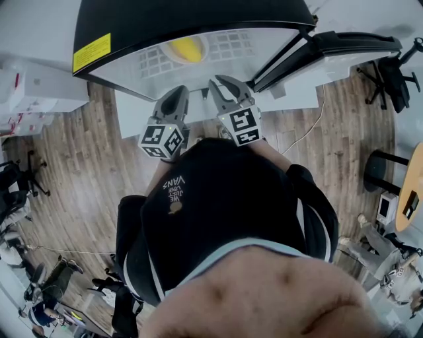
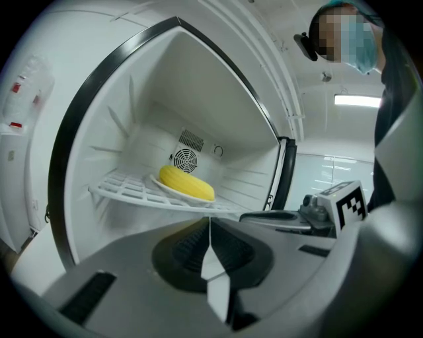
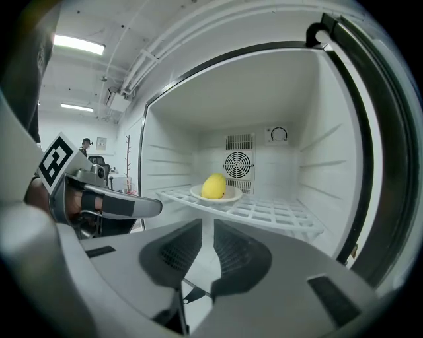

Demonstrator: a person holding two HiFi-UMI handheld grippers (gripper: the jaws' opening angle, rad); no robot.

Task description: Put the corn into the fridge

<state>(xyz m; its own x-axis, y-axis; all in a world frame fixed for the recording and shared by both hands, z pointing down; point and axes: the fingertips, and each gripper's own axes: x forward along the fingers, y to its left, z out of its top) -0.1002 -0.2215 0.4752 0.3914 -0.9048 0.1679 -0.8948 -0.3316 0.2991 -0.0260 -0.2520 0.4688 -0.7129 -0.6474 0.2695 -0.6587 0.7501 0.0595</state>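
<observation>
The yellow corn lies on a white plate on the wire shelf inside the open fridge. In the left gripper view the corn rests near the back fan, on the shelf. The right gripper view shows the corn end-on. Both grippers hover side by side just outside the fridge opening, apart from the corn. My left gripper is shut on nothing. My right gripper has a narrow gap between its jaws and nothing in it.
The fridge door stands swung open to the right. A white cabinet sits left of the fridge. Office chairs stand on the wooden floor at the right, and people are at the lower left.
</observation>
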